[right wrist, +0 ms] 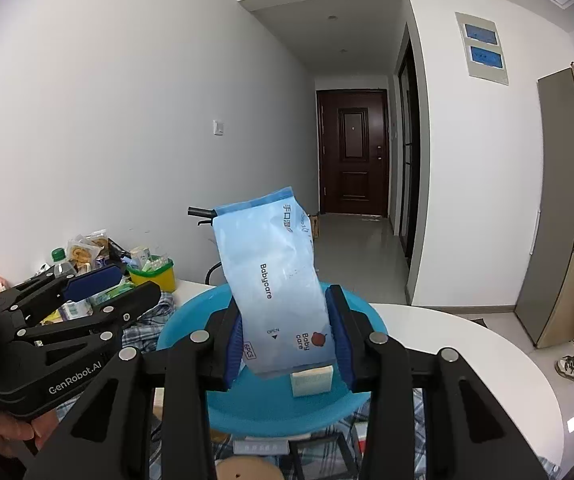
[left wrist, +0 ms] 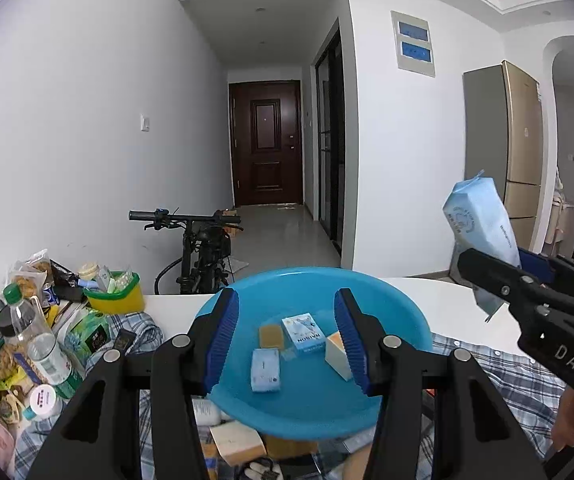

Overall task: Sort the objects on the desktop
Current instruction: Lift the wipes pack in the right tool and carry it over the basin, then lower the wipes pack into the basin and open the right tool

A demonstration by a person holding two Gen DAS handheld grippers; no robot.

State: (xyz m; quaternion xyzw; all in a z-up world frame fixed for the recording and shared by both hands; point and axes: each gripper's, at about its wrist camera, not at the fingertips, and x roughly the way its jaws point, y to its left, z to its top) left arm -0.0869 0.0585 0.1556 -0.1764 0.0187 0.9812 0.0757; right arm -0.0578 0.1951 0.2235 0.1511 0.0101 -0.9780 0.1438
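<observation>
Right gripper (right wrist: pixel 289 346): clamped on the blue wipes pack (right wrist: pixel 277 280), held upright above the blue basin (right wrist: pixel 271 408).
Left gripper (left wrist: pixel 287 336): fingers apart, nothing gripped, basin seen between them.
Basin: small boxes (left wrist: pixel 303 334) lying inside.

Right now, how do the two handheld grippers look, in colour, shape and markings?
Both are matte black plastic with silver round bolts and ribbed blue pads. The left gripper bears white "GenRobot.AI" lettering on its side; the right gripper shows white "DAS". A bare hand grips the left one's handle.
</observation>
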